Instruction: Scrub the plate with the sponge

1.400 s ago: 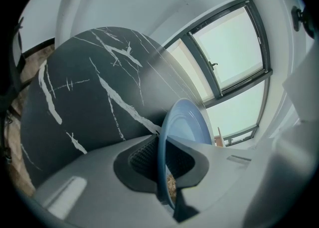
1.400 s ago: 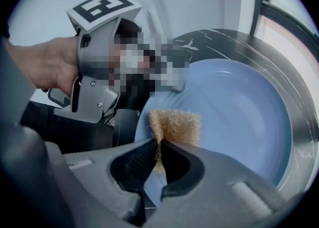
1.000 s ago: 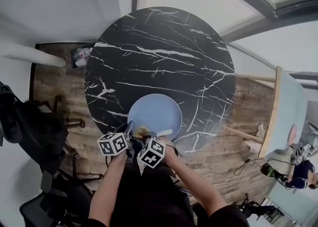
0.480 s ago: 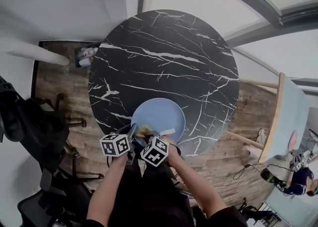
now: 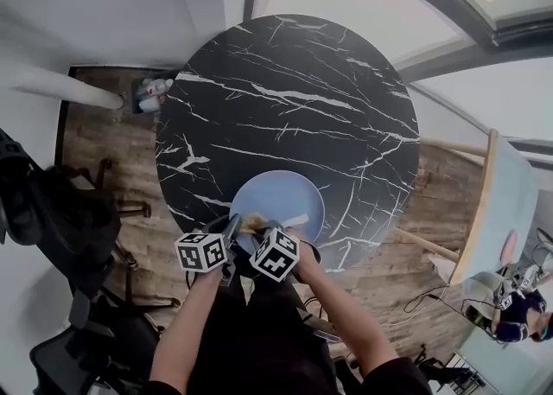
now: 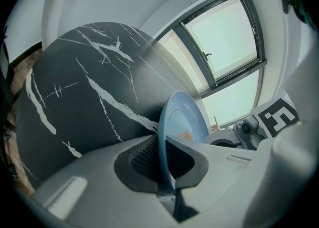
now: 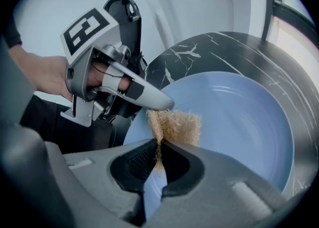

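Observation:
A light blue plate lies on the near edge of the round black marble table. My left gripper is shut on the plate's near-left rim. In the left gripper view the rim stands edge-on between the jaws of my left gripper. My right gripper is shut on a tan fibrous sponge, which rests on the plate beside the left gripper's fingertips. In the head view the sponge sits at the plate's near rim, just ahead of my right gripper.
The table's near edge runs just under the plate, with my body right behind it. Two bottles stand on the wooden floor at the far left. A black chair is at the left, and a pale board leans at the right.

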`<state>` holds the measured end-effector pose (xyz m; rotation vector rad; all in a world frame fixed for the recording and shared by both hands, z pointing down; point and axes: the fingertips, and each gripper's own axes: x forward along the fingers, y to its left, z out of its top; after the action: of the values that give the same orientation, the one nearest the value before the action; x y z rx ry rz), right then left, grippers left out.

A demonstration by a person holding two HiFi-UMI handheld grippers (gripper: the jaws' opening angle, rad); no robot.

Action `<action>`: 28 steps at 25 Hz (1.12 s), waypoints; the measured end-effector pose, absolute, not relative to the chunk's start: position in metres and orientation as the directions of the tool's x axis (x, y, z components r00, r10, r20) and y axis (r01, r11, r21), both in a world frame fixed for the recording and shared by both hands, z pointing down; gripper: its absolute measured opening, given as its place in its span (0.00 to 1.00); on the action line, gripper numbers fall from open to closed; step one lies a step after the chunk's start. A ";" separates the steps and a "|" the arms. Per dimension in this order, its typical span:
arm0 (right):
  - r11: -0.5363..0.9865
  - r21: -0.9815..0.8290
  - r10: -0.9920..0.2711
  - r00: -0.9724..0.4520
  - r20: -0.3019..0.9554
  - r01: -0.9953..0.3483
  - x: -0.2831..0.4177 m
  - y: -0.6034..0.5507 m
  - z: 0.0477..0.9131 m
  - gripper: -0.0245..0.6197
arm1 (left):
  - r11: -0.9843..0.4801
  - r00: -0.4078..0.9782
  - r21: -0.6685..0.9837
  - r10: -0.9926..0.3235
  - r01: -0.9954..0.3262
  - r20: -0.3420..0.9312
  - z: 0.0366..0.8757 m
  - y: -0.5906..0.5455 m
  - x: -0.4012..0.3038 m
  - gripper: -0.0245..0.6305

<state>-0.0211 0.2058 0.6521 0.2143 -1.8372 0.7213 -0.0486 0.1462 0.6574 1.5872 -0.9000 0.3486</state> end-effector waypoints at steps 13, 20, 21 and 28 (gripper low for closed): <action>0.827 -0.400 0.250 -0.380 0.891 -0.395 -0.011 0.184 0.651 0.07 | 0.005 0.666 0.710 -0.341 -0.704 0.663 0.657 0.144 -0.048 0.07; 0.779 -0.379 0.169 -0.415 0.894 -0.500 0.004 0.144 0.651 0.07 | 0.006 0.666 0.711 -0.344 -0.704 0.662 0.658 0.144 -0.049 0.07; 0.770 -0.377 0.158 -0.419 0.894 -0.514 0.006 0.141 0.650 0.07 | 0.007 0.665 0.710 -0.344 -0.704 0.662 0.658 0.144 -0.049 0.07; 0.711 -0.358 0.082 -0.434 0.897 -0.606 0.016 0.123 0.650 0.07 | 0.027 0.655 0.712 -0.367 -0.702 0.660 0.658 0.143 -0.050 0.07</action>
<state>0.0163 0.1234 0.6499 0.4082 -1.8710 0.8224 -0.0501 0.1434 0.6578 1.5835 -0.9060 0.3233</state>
